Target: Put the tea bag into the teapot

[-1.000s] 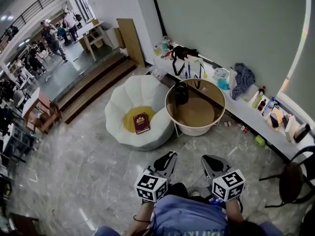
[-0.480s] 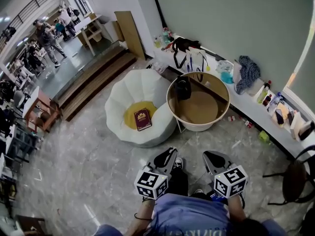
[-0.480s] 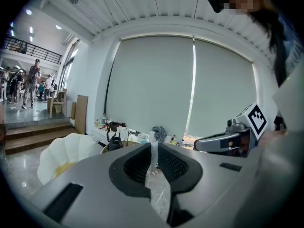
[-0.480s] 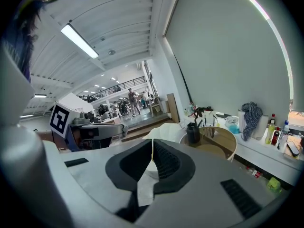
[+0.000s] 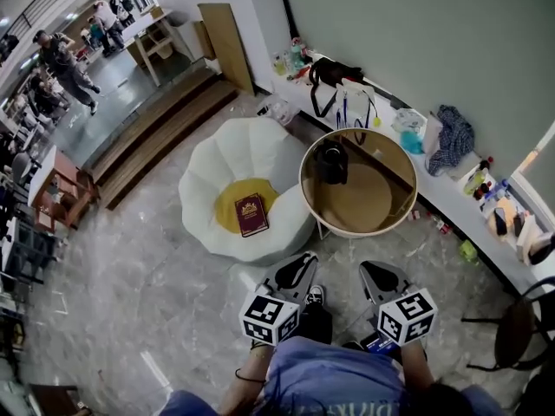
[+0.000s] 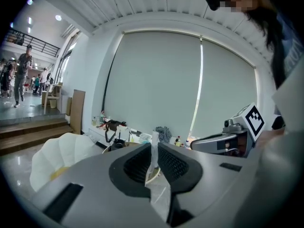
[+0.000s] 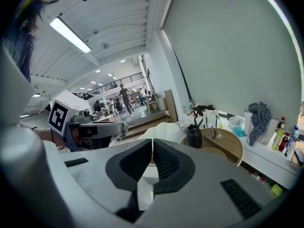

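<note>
A black teapot [image 5: 330, 161] stands at the far left side of a round wooden table [image 5: 371, 204] with a white rim. Both grippers are held low in front of the person, well short of the table. My left gripper [image 5: 296, 272] is shut on a thin pale translucent tea bag [image 6: 154, 161] that sticks up between its pads. In the left gripper view the teapot [image 6: 118, 144] shows small beyond the jaws. My right gripper [image 5: 378, 277] is shut with nothing seen between its pads. The right gripper view looks at the teapot [image 7: 194, 136] and the table [image 7: 223, 148].
A white beanbag chair [image 5: 227, 173] with a yellow cushion and a red book [image 5: 251, 215] sits left of the table. A cluttered ledge [image 5: 451, 199] runs along the wall behind it. Wooden steps [image 5: 147, 146] lie far left; a chair [image 5: 519, 336] stands at right.
The table and beanbag have come nearer and lower in the head view as the person walks toward them. Both grippers stay shut and level in front of the body.
</note>
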`<state>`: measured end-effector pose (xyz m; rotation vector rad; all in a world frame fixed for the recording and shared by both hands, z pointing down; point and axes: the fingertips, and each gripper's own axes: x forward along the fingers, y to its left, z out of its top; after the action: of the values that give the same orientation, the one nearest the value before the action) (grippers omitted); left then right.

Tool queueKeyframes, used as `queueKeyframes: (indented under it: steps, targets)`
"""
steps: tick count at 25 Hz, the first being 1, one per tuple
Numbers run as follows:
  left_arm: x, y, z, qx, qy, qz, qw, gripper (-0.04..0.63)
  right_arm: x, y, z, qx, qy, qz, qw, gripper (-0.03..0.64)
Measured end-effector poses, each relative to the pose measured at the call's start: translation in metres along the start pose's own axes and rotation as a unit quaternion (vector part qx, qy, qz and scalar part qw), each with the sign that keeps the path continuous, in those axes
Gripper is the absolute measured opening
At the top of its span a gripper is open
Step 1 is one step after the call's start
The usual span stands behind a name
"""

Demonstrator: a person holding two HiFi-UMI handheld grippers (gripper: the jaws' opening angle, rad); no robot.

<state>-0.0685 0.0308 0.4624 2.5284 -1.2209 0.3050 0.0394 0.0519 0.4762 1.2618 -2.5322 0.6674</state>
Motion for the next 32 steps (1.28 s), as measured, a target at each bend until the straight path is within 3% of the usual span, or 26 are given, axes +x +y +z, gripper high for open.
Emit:
queueKeyframes:
  steps: [8,18,32]
  targets:
    - [0.043,0.079,0.017,0.002,0.019,-0.02,0.9996,0.052,0.08,-0.023,0.031,0.015,0.015,-0.026,0.999,0.023]
    - [0.071,0.141,0.03,0.004,0.023,-0.041,0.9989,0.052,0.138,-0.034,0.063,0.028,0.007,-0.049,0.998,0.023]
    - [0.113,0.149,0.029,-0.011,0.034,-0.072,0.9968,0.052,0.136,-0.073,0.068,0.038,0.016,-0.096,0.995,0.023]
